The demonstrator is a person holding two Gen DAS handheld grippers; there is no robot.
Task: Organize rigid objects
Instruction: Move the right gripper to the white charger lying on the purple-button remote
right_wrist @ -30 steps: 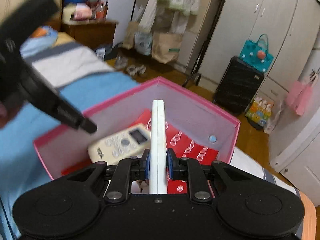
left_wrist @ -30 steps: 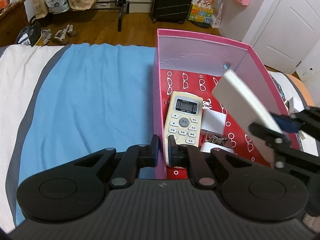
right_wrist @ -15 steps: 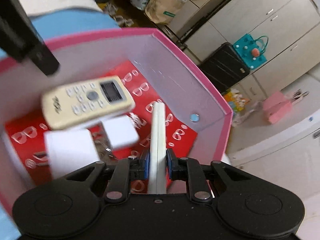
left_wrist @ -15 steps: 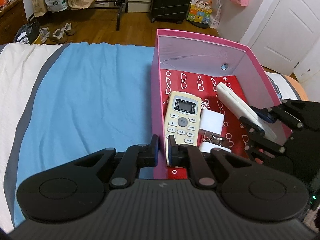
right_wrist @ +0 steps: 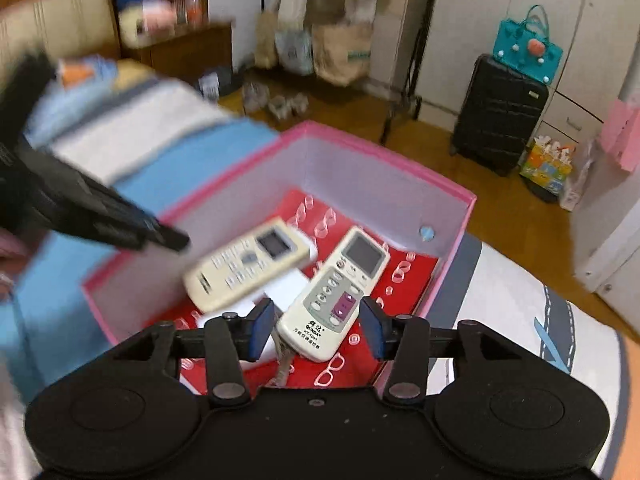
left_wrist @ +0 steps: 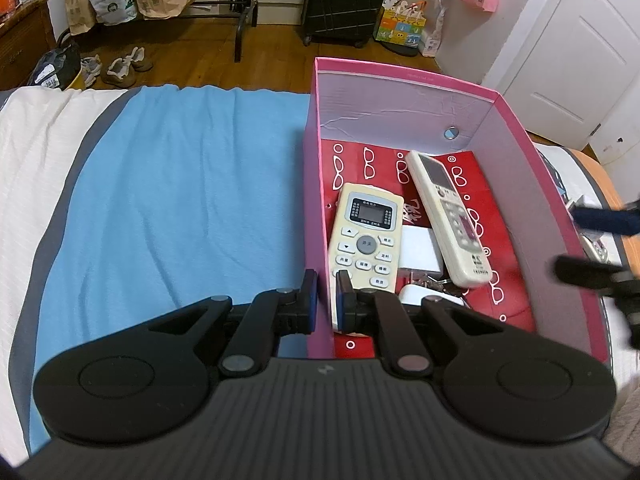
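Note:
A pink box (left_wrist: 400, 74) with a red floor stands on the bed. Inside lie a cream remote (left_wrist: 366, 236), a longer white remote (left_wrist: 448, 216), a white adapter (left_wrist: 419, 249) and some keys (left_wrist: 430, 280). My left gripper (left_wrist: 323, 300) is shut on the box's near left wall. My right gripper (right_wrist: 317, 330) is open and empty above the box's right side, over the white remote (right_wrist: 340, 292). Its fingers (left_wrist: 592, 270) show blurred at the right edge of the left wrist view.
The box sits on a blue blanket (left_wrist: 168, 200) over a white and grey bed. Beyond the bed are a wooden floor, shoes (left_wrist: 120, 68), paper bags, a black suitcase (left_wrist: 346, 0) and a white door (left_wrist: 568, 40).
My right gripper lowered the white remote into the box, opened and let it go, then drew back up. The remote now lies flat beside the cream one. The left gripper has not moved.

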